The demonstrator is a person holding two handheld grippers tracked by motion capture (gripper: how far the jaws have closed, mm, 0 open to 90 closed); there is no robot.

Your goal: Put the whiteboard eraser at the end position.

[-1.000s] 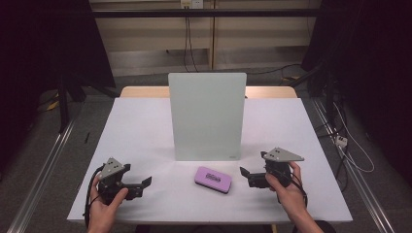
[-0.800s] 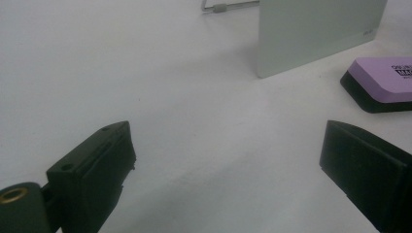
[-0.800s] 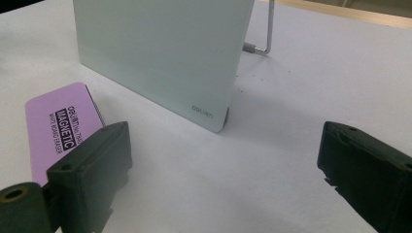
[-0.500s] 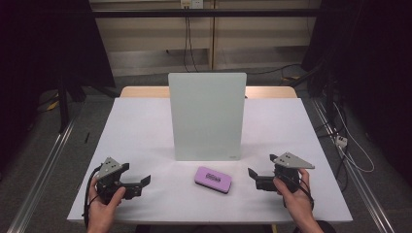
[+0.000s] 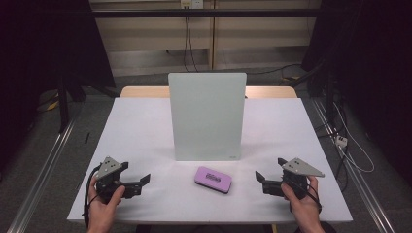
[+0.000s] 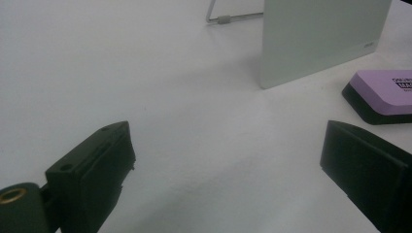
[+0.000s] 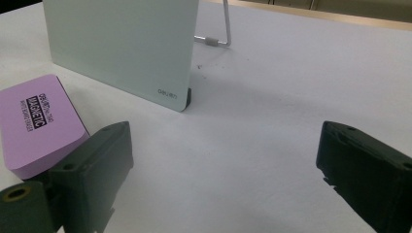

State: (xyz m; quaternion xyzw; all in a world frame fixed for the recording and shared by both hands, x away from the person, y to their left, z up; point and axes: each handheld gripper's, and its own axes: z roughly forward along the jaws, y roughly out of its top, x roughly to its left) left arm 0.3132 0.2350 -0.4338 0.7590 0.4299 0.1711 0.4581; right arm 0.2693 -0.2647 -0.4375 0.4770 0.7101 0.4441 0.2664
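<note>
Desk (image 5: 145,126), white and flat, carries a purple rectangular magnetic eraser (image 5: 213,178) at lower centre of the high view, between our left tool (image 5: 141,183) and right tool (image 5: 261,181), touching neither. Behind it stands an upright pale-green glass board (image 5: 207,115).

Left gripper view: our jaws spread wide, released; eraser (image 6: 384,94) at right edge.

Right gripper view: jaws released; eraser (image 7: 36,124) at lower left.

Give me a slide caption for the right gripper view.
Open right gripper facing a purple magnetic eraser beside an upright whiteboard on a white table.

High view down over the table (image 5: 145,126); both gripper views low, close, sharing the eraser (image 6: 384,92).
</note>
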